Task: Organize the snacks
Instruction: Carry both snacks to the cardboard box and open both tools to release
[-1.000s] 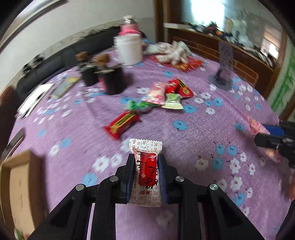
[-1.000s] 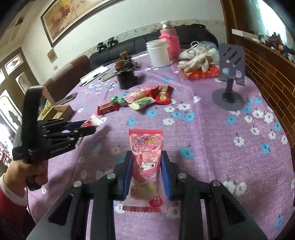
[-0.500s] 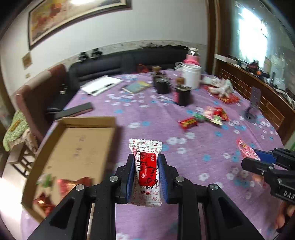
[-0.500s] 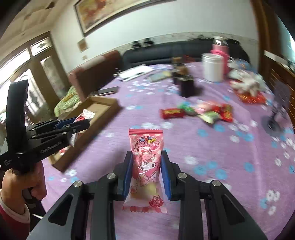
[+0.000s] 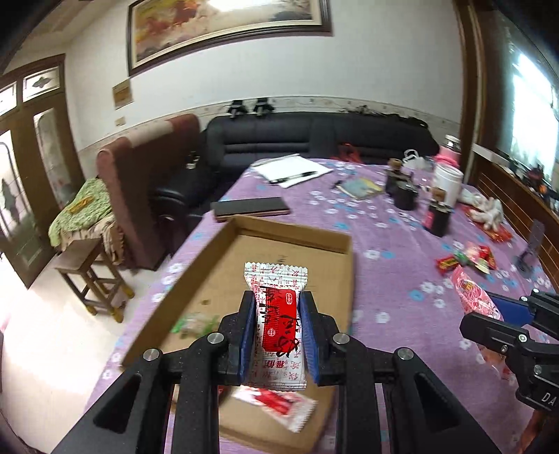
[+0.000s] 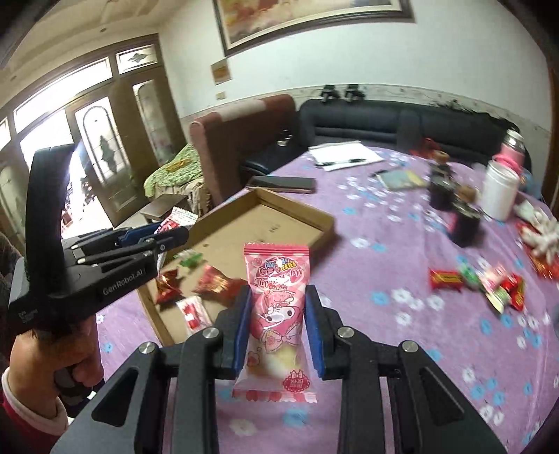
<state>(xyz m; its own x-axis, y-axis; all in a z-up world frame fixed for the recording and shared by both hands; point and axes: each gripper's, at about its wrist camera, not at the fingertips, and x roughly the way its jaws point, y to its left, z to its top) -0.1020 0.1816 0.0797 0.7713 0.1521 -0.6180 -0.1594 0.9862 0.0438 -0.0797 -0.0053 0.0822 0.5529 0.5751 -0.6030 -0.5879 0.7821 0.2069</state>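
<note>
Two tools, both loaded: my left tool (image 5: 276, 335) clamps a red-and-white snack packet (image 5: 277, 314) above the cardboard tray (image 5: 293, 230); my right tool (image 6: 277, 331) grips a pink candy packet (image 6: 277, 307) beside it, over the counter (image 6: 401, 349). I should clear the rim, lower, then release flat.

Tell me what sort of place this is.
Most likely a home living or dining room: a black sofa along the wall, a framed painting above it, and a table under a purple flowered cloth strewn with snacks and a cardboard tray.
</note>
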